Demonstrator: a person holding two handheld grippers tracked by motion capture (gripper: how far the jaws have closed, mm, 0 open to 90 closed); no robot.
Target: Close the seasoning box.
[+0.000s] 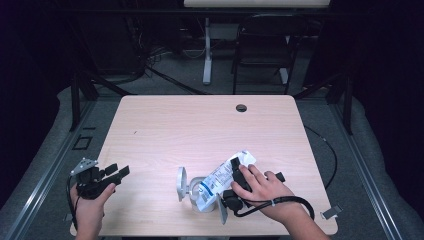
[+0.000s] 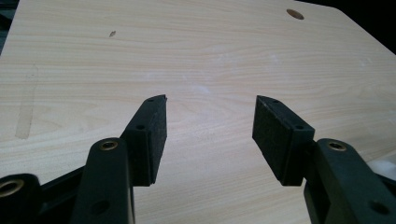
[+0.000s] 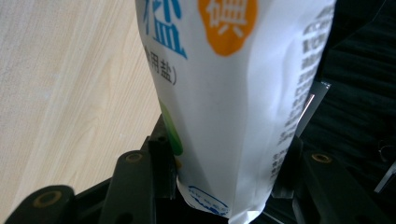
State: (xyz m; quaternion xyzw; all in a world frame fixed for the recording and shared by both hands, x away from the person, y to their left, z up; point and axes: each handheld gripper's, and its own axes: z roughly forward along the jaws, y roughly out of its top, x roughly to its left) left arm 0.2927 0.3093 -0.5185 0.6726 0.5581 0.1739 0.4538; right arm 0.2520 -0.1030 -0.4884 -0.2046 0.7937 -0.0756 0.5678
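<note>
While the high view runs from above, the right tool [image 1: 239,176] sits at the near right-centre of the counter [image 1: 165,125], jaws round a white salt pouch [image 1: 220,180] w/ blue print. Pouch's long axis runs diagonal: top corner up and to the right, lower end down-left, tipped over a small white container [image 1: 204,199] whose round lid [image 1: 181,183] stands open on its left. So the coming move, as I judge it, turns on pouch mouth vs. container opening: container lies just below-left of the right tool, touching or nearly touching the pouch; can't tell which. Left tool [image 1: 119,172] is well apart at the near left edge, so the right hand is the nearer one by far. Far half of the counter is bare, w/ a cable hole [image 1: 241,107] near the back edge; near edge is close behind the container, little room that way.

Left tool view: left tool [image 2: 210,121] has jaws spread wide, nothing btw. them, bare wood ahead, cable hole [image 2: 294,14] far off top right.

Right tool view: right tool [image 3: 229,163] has both jaws against the pouch [image 3: 233,93] sides near its bottom seam, part-way closed and gripping it. Pouch stands up away from the camera, orange badge and blue characters on its face; counter [image 3: 60,93] on the left, dark floor on the right.
</note>
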